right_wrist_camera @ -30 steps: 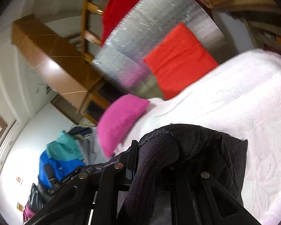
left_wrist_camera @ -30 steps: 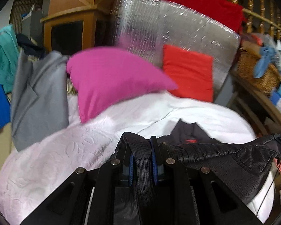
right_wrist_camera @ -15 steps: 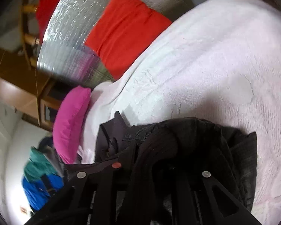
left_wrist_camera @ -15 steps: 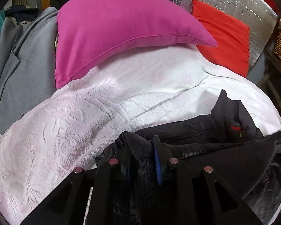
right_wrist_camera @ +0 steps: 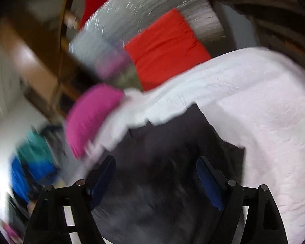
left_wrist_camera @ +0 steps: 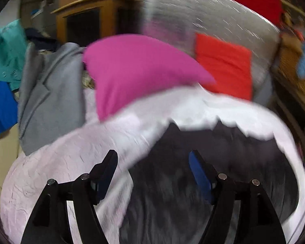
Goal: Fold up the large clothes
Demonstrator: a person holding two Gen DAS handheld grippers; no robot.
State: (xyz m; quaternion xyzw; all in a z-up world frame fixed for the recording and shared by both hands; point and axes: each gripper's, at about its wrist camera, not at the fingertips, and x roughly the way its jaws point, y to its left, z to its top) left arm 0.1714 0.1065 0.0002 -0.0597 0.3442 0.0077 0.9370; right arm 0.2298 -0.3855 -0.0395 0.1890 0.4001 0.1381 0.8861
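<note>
Both views are smearing with motion blur. The left gripper (left_wrist_camera: 152,160) is hanging over the bed with its fingers spread wide apart and gripping nothing; the dark jacket (left_wrist_camera: 203,162) is lying on the white bedspread (left_wrist_camera: 71,158) beneath and beyond them, filling the view from 6 o'clock out toward 3 o'clock. The right gripper (right_wrist_camera: 155,166) is likewise showing its fingers wide apart and empty, with the jacket (right_wrist_camera: 168,152) spreading between and past them, from 6 o'clock up toward the centre, on the bedspread (right_wrist_camera: 264,111). Whether either gripper is touching the cloth cannot be told.

In the left view a pink pillow (left_wrist_camera: 136,67) is resting at 12 o'clock of the jacket, a red cushion (left_wrist_camera: 223,65) is leaning against a silver panel (left_wrist_camera: 193,14) at 1 o'clock, and a grey coat (left_wrist_camera: 50,93) is hanging at 9 o'clock. In the right view the pillow (right_wrist_camera: 91,113) is sitting at 10 o'clock and the cushion (right_wrist_camera: 166,48) at 12 o'clock.
</note>
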